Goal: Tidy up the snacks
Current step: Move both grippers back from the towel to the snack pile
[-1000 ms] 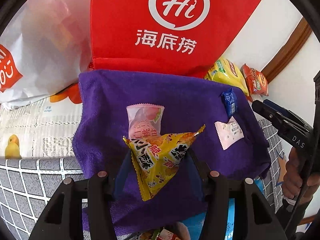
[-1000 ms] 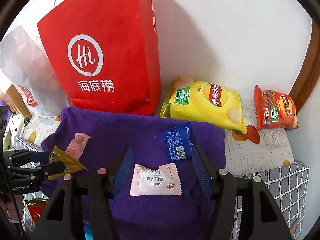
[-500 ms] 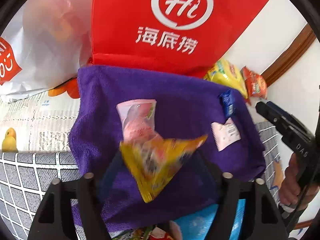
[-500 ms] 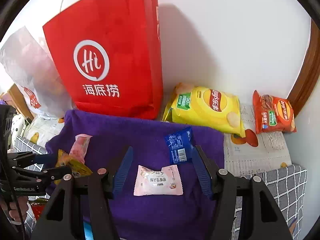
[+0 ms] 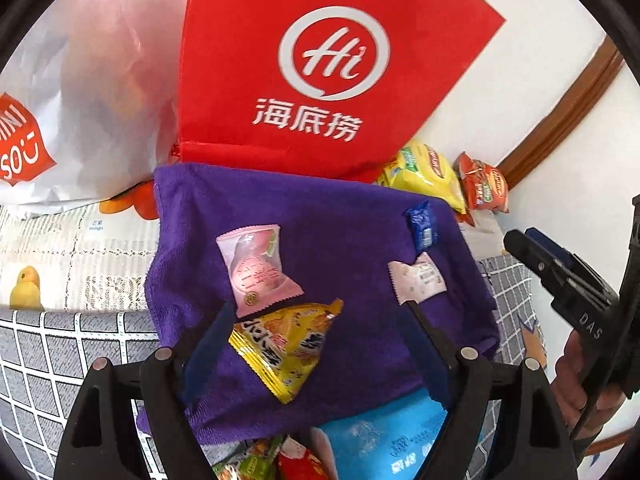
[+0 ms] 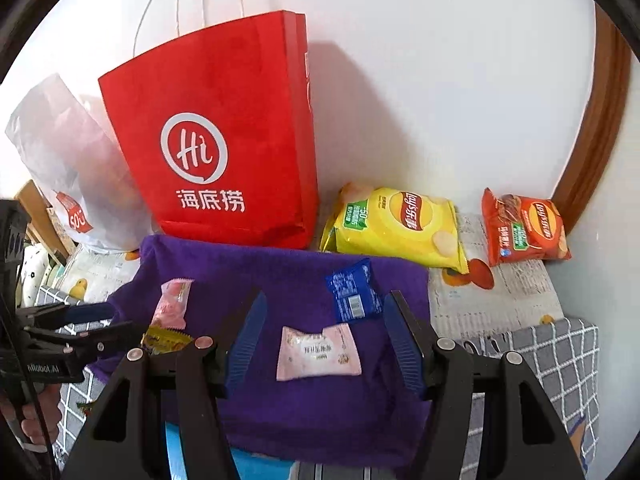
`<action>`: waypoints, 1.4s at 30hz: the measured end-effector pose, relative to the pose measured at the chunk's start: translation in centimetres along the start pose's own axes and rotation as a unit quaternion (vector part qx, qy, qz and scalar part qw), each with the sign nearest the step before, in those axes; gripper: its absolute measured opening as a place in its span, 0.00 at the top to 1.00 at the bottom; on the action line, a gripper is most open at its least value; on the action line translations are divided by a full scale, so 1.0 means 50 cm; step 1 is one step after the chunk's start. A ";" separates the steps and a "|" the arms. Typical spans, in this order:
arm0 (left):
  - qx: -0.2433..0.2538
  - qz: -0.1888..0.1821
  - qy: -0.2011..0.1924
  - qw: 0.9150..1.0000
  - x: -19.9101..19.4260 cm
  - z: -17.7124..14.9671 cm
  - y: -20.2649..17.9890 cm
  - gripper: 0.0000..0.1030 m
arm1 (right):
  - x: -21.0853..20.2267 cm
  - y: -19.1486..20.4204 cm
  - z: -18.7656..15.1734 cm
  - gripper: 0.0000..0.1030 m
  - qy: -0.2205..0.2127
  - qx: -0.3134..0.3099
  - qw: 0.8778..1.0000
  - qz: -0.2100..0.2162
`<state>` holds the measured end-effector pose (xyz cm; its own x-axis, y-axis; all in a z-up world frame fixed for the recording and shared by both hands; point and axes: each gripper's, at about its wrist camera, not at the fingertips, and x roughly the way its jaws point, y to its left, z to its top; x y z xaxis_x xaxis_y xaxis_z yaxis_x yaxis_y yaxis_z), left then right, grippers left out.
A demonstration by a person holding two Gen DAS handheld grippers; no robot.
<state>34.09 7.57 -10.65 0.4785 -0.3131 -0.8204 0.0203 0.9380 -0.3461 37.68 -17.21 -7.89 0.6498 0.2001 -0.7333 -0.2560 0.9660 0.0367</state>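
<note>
A purple towel (image 5: 344,216) (image 6: 288,276) lies on the table. On it lie a yellow snack packet (image 5: 288,348) (image 6: 166,338), a pink peach packet (image 5: 256,264) (image 6: 173,306), a pale pink packet (image 5: 418,280) (image 6: 318,352) and a small blue packet (image 5: 422,226) (image 6: 354,290). My left gripper (image 5: 316,328) (image 6: 120,318) is open, and the yellow packet lies loose on the towel between its fingers. My right gripper (image 6: 324,320) (image 5: 536,248) is open above the pale pink packet.
A red paper bag (image 6: 224,136) (image 5: 320,60) and a white plastic bag (image 5: 80,92) stand behind the towel by the wall. Yellow (image 6: 400,224) and orange (image 6: 524,228) chip bags lie at the back right. More snack packs (image 5: 380,444) lie at the table's near edge.
My left gripper opened and let go of the yellow packet, which dropped onto the towel below the peach packet. My right gripper rose slightly.
</note>
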 end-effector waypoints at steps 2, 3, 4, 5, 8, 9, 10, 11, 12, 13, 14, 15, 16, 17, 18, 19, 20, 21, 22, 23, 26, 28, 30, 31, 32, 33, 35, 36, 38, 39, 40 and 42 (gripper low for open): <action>0.003 -0.004 -0.004 1.000 -0.012 -0.003 -0.010 0.20 | -0.020 0.003 -0.010 0.41 -0.001 -0.003 1.000 -0.008; 0.006 -0.006 -0.008 1.000 -0.022 -0.004 -0.019 0.21 | -0.031 0.003 -0.017 0.41 0.000 -0.004 1.000 -0.011; 0.008 -0.006 -0.012 1.000 -0.028 -0.005 -0.024 0.21 | -0.040 0.004 -0.022 0.41 -0.001 -0.004 1.000 -0.012; 0.015 -0.007 -0.020 1.000 -0.040 -0.008 -0.034 0.21 | -0.052 0.004 -0.028 0.41 -0.002 -0.003 1.000 -0.011; 0.036 -0.009 -0.037 0.999 -0.070 -0.011 -0.061 0.21 | -0.090 0.006 -0.049 0.41 -0.002 -0.004 1.000 -0.019; 0.044 -0.010 -0.045 0.998 -0.084 -0.012 -0.070 0.21 | -0.104 0.007 -0.057 0.41 -0.002 -0.006 1.000 -0.023; 0.052 -0.009 -0.054 0.997 -0.100 -0.013 -0.079 0.21 | -0.117 0.008 -0.065 0.41 -0.001 -0.007 1.000 -0.026; 0.054 -0.008 -0.060 0.997 -0.109 -0.013 -0.085 0.21 | -0.129 0.007 -0.073 0.41 -0.001 -0.005 1.000 -0.028; 0.057 -0.010 -0.070 0.996 -0.123 -0.015 -0.091 0.21 | -0.143 0.005 -0.083 0.41 -0.001 0.001 1.000 -0.027; 0.060 -0.012 -0.078 0.995 -0.135 -0.018 -0.096 0.21 | -0.157 0.003 -0.094 0.41 -0.002 0.008 1.000 -0.024; 0.061 -0.010 -0.080 0.995 -0.144 -0.022 -0.100 0.21 | -0.168 0.001 -0.102 0.41 -0.002 0.011 1.000 -0.022; 0.061 -0.007 -0.079 0.995 -0.151 -0.024 -0.103 0.21 | -0.185 0.000 -0.115 0.41 -0.008 0.014 1.000 -0.025; 0.064 -0.005 -0.080 0.995 -0.164 -0.031 -0.105 0.21 | -0.195 -0.001 -0.122 0.41 -0.016 0.017 0.999 -0.031; 0.066 -0.004 -0.081 0.994 -0.175 -0.038 -0.106 0.21 | -0.211 0.000 -0.136 0.41 -0.030 0.018 0.998 -0.043; 0.068 -0.001 -0.082 0.994 -0.185 -0.045 -0.106 0.21 | -0.219 0.002 -0.144 0.41 -0.036 0.015 0.998 -0.051; 0.069 0.004 -0.085 0.994 -0.196 -0.052 -0.104 0.21 | -0.226 0.005 -0.153 0.41 -0.036 0.012 0.998 -0.057; 0.068 0.008 -0.089 0.994 -0.208 -0.061 -0.101 0.21 | -0.231 0.010 -0.163 0.41 -0.029 0.010 0.998 -0.056; 0.064 0.012 -0.092 0.994 -0.221 -0.070 -0.096 0.21 | -0.235 0.014 -0.172 0.41 -0.021 0.012 0.998 -0.049; 0.060 0.013 -0.093 0.994 -0.229 -0.078 -0.091 0.21 | -0.237 0.015 -0.179 0.41 -0.015 0.014 0.999 -0.043; 0.054 0.015 -0.092 0.994 -0.240 -0.090 -0.083 0.21 | -0.239 0.018 -0.187 0.41 -0.007 0.018 0.999 -0.035; 0.044 0.022 -0.091 0.995 -0.257 -0.116 -0.065 0.21 | -0.241 0.036 -0.220 0.41 0.016 0.021 1.000 -0.015; 0.037 0.030 -0.090 0.995 -0.267 -0.136 -0.052 0.21 | -0.243 0.054 -0.245 0.41 0.025 0.016 1.000 -0.003; 0.032 0.033 -0.086 0.995 -0.275 -0.157 -0.039 0.21 | -0.246 0.072 -0.275 0.41 0.033 0.011 0.999 0.010; 0.029 0.033 -0.084 0.995 -0.279 -0.167 -0.033 0.21 | -0.246 0.080 -0.287 0.41 0.038 0.010 0.999 0.017; 0.026 0.034 -0.082 0.996 -0.280 -0.173 -0.029 0.21 | -0.246 0.085 -0.297 0.41 0.043 0.010 0.999 0.021; 0.022 0.036 -0.078 0.996 -0.282 -0.182 -0.024 0.21 | -0.246 0.092 -0.310 0.41 0.051 0.009 0.998 0.028; 0.014 0.036 -0.072 0.997 -0.283 -0.199 -0.018 0.21 | -0.244 0.105 -0.330 0.41 0.067 0.011 0.997 0.047; 0.013 0.036 -0.069 0.997 -0.284 -0.209 -0.016 0.21 | -0.245 0.111 -0.341 0.41 0.073 0.014 0.996 0.058; 0.014 0.036 -0.067 0.997 -0.287 -0.223 -0.017 0.21 | -0.247 0.123 -0.355 0.41 0.079 0.019 0.994 0.076; 0.015 0.038 -0.066 0.997 -0.290 -0.233 -0.018 0.21 | -0.247 0.130 -0.361 0.41 0.082 0.022 0.993 0.082; 0.016 0.038 -0.065 0.997 -0.293 -0.241 -0.018 0.21 | -0.245 0.137 -0.368 0.41 0.087 0.023 0.993 0.083; 0.017 0.036 -0.065 0.997 -0.300 -0.256 -0.017 0.21 | -0.239 0.154 -0.381 0.41 0.098 0.023 0.992 0.079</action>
<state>15.65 9.55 -3.86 0.5888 -0.2253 -0.7763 0.0107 0.9625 -0.2712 14.33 -15.28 -11.79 0.4516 0.3181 -0.8336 -0.3078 0.9325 0.1891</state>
